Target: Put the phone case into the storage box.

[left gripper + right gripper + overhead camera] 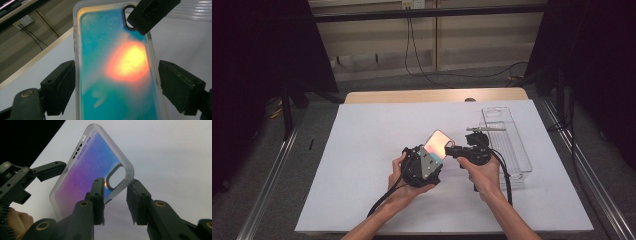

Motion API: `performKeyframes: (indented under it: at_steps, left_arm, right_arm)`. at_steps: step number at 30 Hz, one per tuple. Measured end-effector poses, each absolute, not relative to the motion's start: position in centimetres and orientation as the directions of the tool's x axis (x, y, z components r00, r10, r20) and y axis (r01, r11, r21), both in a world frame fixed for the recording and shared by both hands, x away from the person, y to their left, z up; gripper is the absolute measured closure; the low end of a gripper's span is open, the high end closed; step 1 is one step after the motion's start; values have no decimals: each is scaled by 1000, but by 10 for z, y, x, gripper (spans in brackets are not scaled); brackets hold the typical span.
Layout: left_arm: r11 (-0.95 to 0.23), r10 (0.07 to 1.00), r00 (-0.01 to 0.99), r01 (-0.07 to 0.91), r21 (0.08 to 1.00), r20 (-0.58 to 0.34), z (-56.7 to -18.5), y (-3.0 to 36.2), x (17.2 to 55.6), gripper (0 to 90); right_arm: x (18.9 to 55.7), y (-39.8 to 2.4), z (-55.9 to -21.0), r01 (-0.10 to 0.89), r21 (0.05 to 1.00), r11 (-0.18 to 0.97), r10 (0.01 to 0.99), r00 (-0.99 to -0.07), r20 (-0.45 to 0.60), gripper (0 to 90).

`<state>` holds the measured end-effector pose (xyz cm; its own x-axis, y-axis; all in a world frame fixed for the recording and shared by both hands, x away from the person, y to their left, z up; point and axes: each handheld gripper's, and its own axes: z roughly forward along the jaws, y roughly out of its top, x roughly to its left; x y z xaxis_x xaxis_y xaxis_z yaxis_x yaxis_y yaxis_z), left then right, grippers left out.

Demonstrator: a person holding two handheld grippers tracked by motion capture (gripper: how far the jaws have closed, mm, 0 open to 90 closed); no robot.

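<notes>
Two grippers meet over one phone case, just below the centre of the high view, lifted off the white counter.

Left gripper: I have it spread wide across the case's width. In the left gripper view the case stands between the jaws; the left pad sits against the case's edge, while the right pad appears to leave a thin gap, so I cannot tell how firm that hold is. The case does stay up off the counter, so something carries it.

Right gripper: it comes in from the right at the camera-cutout corner. In the right gripper view the jaws are narrowed around that corner of the case, one pad over the iridescent face by the cutout, the other just off the frosted rim. I see no firm pinch yet.

Clear plastic tray sits at the right of the counter, well apart from the case, with a thin tool lying across its upper end.

Risks from here, as I judge them:
- A corner pinch on a soft rim is shallow; the case could pop out sideways once the left side lets go.
- If both grippers pull at once, the flexible shell may twist or bow.
- A loose left hold plus a push from the right could tip the case down onto the counter.
</notes>
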<state>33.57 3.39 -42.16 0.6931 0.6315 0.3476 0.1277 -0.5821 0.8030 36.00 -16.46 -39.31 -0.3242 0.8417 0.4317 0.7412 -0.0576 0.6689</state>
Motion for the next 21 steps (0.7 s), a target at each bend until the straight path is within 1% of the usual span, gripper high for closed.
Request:
performKeyframes:
  at_steps: [7,14,21]
  left_arm:
    - [-587,628,699,137,798,342,-425,33,336,168]
    - [-583,636,695,147,799,335,-430,27,336,167]
    - [-585,639,687,141,799,346,-432,25,335,166]
  right_arm:
    - [362,-165,-396,762,644,-70,834,-309,456,695]
    - [364,-169,-400,775,622,-113,833,-267,485,724]
    - [359,-175,-405,772,608,-188,798,-241,553,770]
